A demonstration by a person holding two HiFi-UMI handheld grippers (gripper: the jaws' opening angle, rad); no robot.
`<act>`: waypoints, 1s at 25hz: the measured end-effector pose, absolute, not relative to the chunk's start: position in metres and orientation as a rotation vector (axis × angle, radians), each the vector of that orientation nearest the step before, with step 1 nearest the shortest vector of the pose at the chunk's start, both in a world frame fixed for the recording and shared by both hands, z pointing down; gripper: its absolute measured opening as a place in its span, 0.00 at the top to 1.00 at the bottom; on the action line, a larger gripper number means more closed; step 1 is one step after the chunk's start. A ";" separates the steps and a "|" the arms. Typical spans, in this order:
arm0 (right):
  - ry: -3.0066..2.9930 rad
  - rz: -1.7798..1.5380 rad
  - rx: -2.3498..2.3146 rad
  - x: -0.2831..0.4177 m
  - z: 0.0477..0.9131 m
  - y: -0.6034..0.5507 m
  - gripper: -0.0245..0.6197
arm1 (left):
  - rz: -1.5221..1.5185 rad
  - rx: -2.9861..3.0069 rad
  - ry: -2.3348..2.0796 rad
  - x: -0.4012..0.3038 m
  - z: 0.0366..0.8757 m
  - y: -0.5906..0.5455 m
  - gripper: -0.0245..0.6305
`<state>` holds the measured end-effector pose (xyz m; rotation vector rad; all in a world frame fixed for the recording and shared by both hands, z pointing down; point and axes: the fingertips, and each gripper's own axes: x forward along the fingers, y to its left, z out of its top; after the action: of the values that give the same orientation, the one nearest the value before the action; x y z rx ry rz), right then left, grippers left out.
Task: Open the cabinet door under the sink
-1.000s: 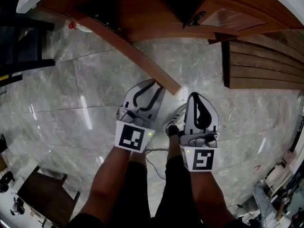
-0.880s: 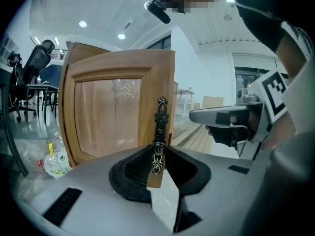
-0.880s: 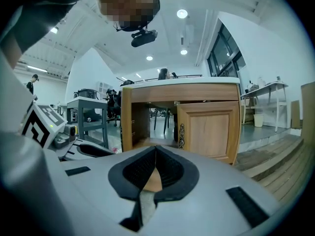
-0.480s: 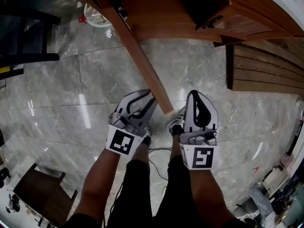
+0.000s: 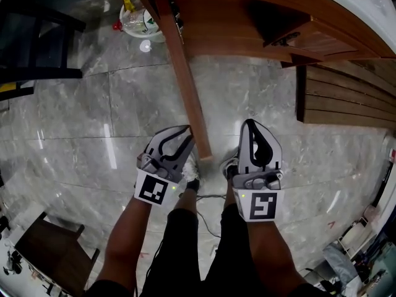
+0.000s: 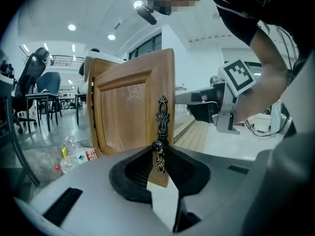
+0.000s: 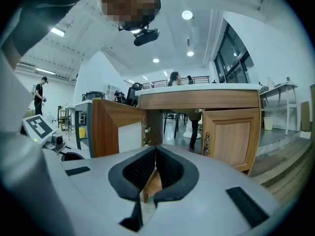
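One cabinet door (image 5: 184,73) out twd person (image 5: 179,246); L tongs (image 5: 184,133) clamping upright handle (image 6: 161,124), R tongs (image 5: 252,125) closed.

Panelled wooden cabinet door (image 5: 185,85) stands swung wide open.

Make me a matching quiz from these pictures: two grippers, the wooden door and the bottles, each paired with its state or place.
1. left gripper
2. right gripper
3. cabinet door
4. plastic bottles

A. on the floor
B. jaws shut, empty
C. swung open
D. jaws shut on the door handle

Pairs: 1-D, 2-B, 3-C, 4-A.
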<state>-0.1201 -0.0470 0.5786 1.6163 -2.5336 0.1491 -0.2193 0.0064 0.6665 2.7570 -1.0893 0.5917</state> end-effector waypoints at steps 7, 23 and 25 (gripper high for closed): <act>-2.540 0.144 1.609 -0.126 0.569 -0.047 0.93 | 0.691 2.712 -1.205 -0.257 0.667 0.011 0.84; -2.521 0.179 1.642 -0.104 0.568 -0.046 0.93 | 0.842 2.590 -1.433 -0.289 0.659 0.031 0.92; -2.514 0.183 1.651 -0.098 0.569 -0.048 0.92 | 0.660 2.461 -1.490 -0.288 0.655 0.037 0.93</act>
<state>-0.0979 -0.0483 0.5687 1.6514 -2.5138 0.1831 -0.2875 0.0366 0.6554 2.4612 -1.4904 0.6600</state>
